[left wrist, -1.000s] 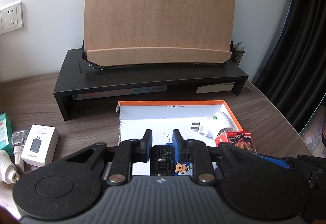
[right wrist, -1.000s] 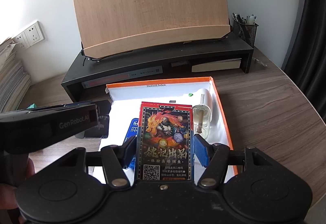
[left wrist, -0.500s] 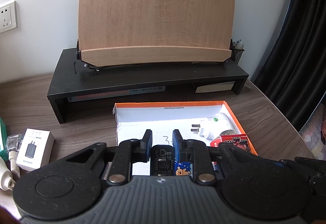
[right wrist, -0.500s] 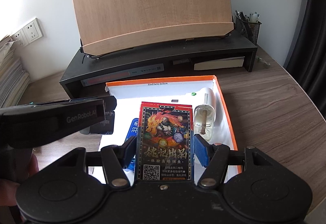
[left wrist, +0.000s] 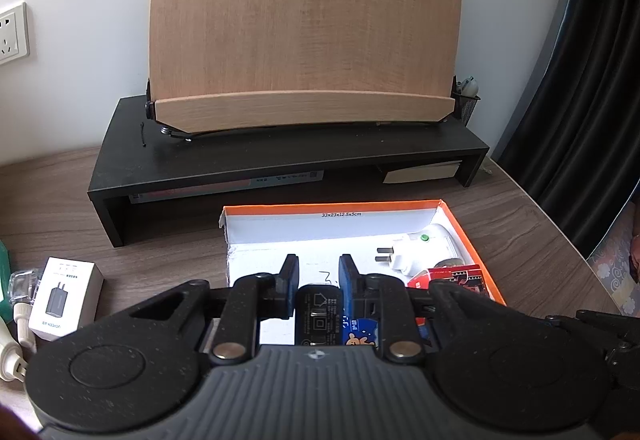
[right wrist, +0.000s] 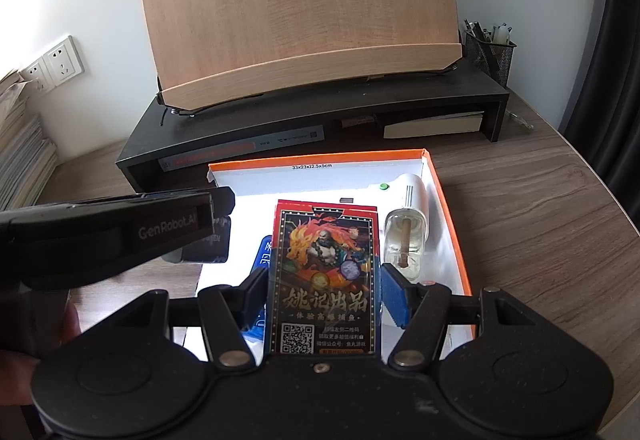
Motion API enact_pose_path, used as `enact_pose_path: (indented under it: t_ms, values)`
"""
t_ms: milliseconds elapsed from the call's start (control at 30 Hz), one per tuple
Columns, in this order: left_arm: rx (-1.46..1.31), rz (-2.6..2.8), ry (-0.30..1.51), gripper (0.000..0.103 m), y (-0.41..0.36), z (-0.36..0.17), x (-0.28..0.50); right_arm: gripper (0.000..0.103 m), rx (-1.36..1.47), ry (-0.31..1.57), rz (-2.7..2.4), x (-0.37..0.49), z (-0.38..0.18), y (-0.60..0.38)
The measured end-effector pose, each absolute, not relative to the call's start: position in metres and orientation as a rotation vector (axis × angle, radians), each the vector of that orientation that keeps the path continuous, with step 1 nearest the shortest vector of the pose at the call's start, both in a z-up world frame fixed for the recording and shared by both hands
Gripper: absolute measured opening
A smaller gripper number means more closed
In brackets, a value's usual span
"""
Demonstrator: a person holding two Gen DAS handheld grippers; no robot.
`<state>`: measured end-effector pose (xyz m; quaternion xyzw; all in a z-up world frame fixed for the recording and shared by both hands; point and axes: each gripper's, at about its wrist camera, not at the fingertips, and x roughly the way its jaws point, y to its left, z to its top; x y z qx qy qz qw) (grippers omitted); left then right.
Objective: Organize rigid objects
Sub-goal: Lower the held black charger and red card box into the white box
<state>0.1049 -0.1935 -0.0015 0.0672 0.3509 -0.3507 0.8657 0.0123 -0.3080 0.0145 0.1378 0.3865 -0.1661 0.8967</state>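
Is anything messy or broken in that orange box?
Nothing looks broken or spilled. The orange box holds a white plug-in device lying on its side, tidy along the right wall. The black charger and the card box are not put down yet; each sits between a gripper's fingers over the box.

The right hand-held gripper [right wrist: 325,282] grips a red-and-black printed card box [right wrist: 325,280] by its long sides, blue pads pressed against it, above an open orange-walled cardboard box with a white floor [right wrist: 452,224]. Inside that box, along its right wall, lies a white plug-in device with a clear glass bottle [right wrist: 406,228]. The left hand-held gripper [right wrist: 216,212] reaches in over the box's left edge, clamping a small black charger [right wrist: 204,248]. Behind, a black riser shelf [right wrist: 320,108] on the wood-grain worktop [right wrist: 540,200] carries a tilted wooden board [right wrist: 296,8].
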Motion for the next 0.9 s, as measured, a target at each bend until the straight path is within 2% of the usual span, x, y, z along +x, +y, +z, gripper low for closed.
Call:
enact_pose_path:
  t_ms: [900]
  values:
    - [0.137, -0.740, 0.744, 0.023, -0.1991, -0.0049, 0.1084, 0.073, 0.289, 0.815, -0.333, 0.0157, 0.0099, -0.3089]
